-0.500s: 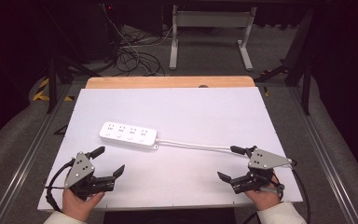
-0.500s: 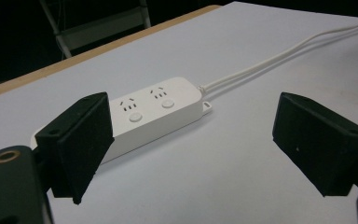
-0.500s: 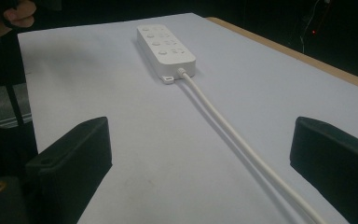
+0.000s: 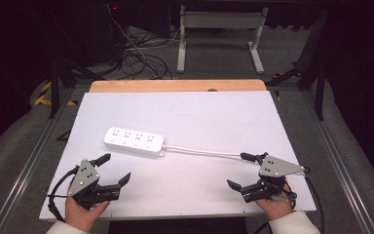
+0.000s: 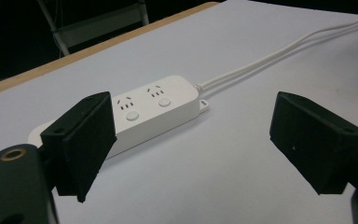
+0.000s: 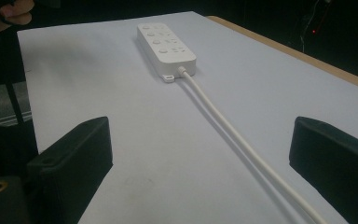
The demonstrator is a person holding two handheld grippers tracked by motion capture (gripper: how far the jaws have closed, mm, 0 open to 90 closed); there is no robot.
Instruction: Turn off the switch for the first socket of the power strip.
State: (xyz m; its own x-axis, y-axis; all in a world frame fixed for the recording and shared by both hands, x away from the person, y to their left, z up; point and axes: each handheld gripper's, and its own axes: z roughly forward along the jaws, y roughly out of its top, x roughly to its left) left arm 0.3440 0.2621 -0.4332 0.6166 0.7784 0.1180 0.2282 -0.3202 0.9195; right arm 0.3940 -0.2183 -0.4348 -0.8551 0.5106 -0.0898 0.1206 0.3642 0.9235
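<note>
One white power strip [image 4: 134,141] lies left of centre on the white table [image 4: 199,112], its long axis running roughly left to right, its cord [image 4: 204,152] trailing right toward the right gripper [image 4: 243,170]. The left gripper [image 4: 114,168] sits just short of the strip and nearer to it; the cord passes between the right one's jaws. Both grippers are spread wide, holding nothing.

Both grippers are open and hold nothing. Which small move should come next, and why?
Probably close the right gripper on the white cable: the cable already runs between its open jaws, while the power strip lies ahead of the left gripper, untouched.
</note>
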